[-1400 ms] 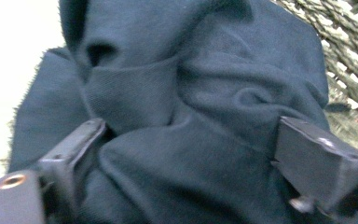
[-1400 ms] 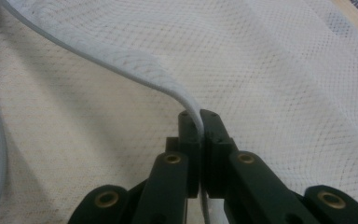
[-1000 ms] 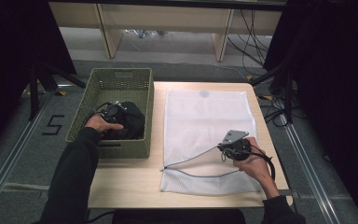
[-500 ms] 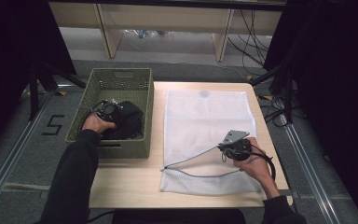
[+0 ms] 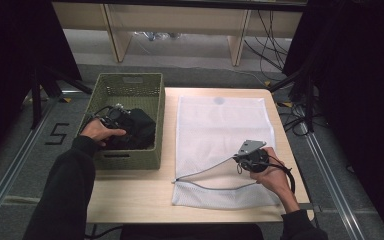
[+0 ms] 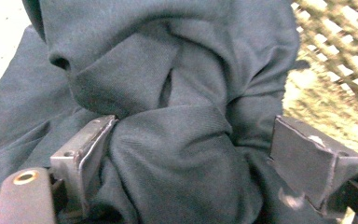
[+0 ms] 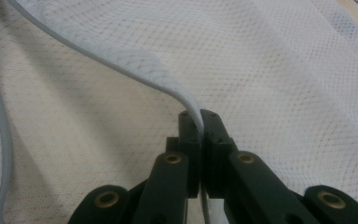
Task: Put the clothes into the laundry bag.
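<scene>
Matt dark knitted cloth garment (image 6: 168, 140), fine white mesh laundry bag (image 5: 220, 135) with ribbed grey zip edge, woven olive plastic basket (image 5: 130, 90), smooth pale wood table (image 5: 130, 195), matt black gripper jaws

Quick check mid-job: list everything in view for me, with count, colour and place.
Dark garment: one, dark grey-green, bunched in the basket, a fold between the left jaws.
Basket: one, olive woven, on the table's left edge.
Mesh laundry bag: one, white, flat on the table's right half, zip opening lifted at the near end.
Table: one, light wood, centre.
Left gripper: one, black, in the basket, jaws wide around the garment fold after just opening.
Right gripper: one, black, jaws shut on the bag's zip edge.
</scene>
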